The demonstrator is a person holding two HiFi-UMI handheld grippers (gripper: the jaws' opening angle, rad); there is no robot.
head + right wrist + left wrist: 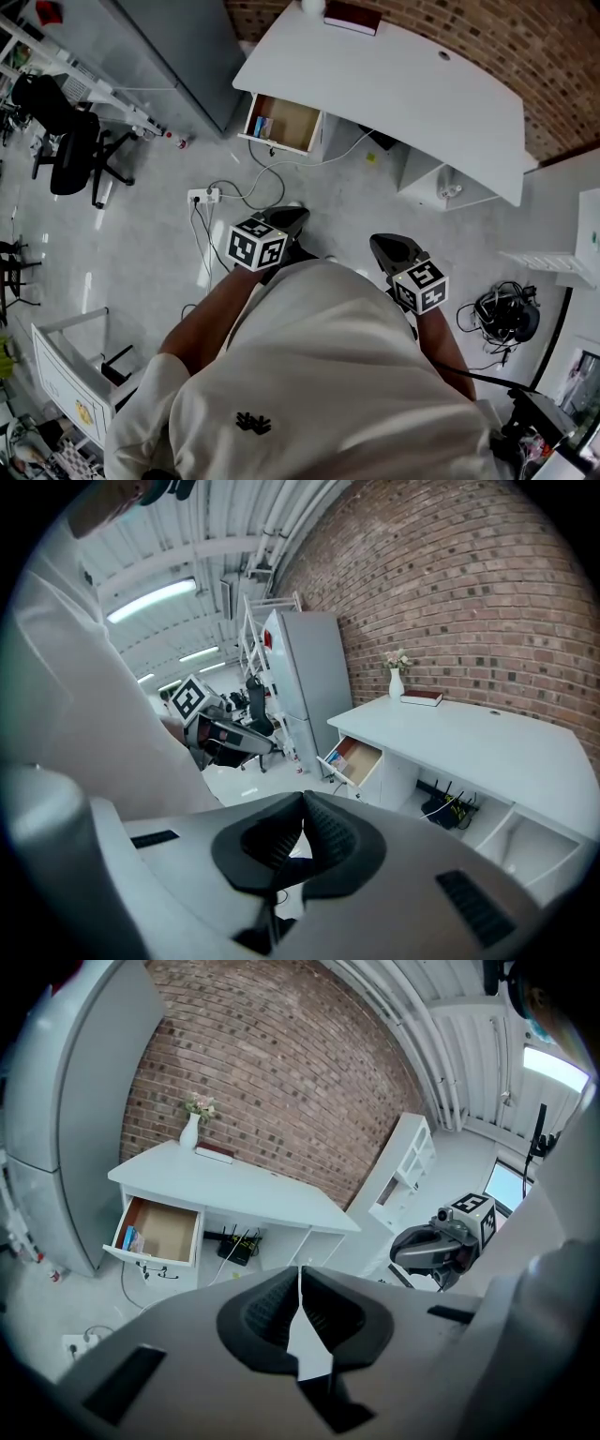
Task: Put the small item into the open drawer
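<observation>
I stand well back from the white counter (394, 84), both grippers held close to my body and aimed toward it. The left gripper (300, 1279) is pressed together with nothing between its jaws. The right gripper (302, 803) is likewise closed tip to tip and carries nothing that I can see.

The open drawer (292, 122) hangs out from the counter's left end. The only small item (262, 127) I can find, a blue and orange packet or box, lies inside it, against the left wall. If that is the piece in question, the job looks done, with nothing left but perhaps to step away. If it is not, I cannot tell where the task's thing is, and the pickup is not yet made.

On the counter top, near the wall, a white vase (190, 1132) of flowers stands just beside a dark red book (214, 1153), both well apart from the drawer. A black router (239, 1246) sits under the counter.

On the floor between me and the drawer lie a white power strip (204, 196) and looping cables (267, 178), the one thing to step over on any walk in. A tall grey cabinet (178, 47) stands just left of the drawer, and a black office chair (70, 141) sits farther left, out of the path.
</observation>
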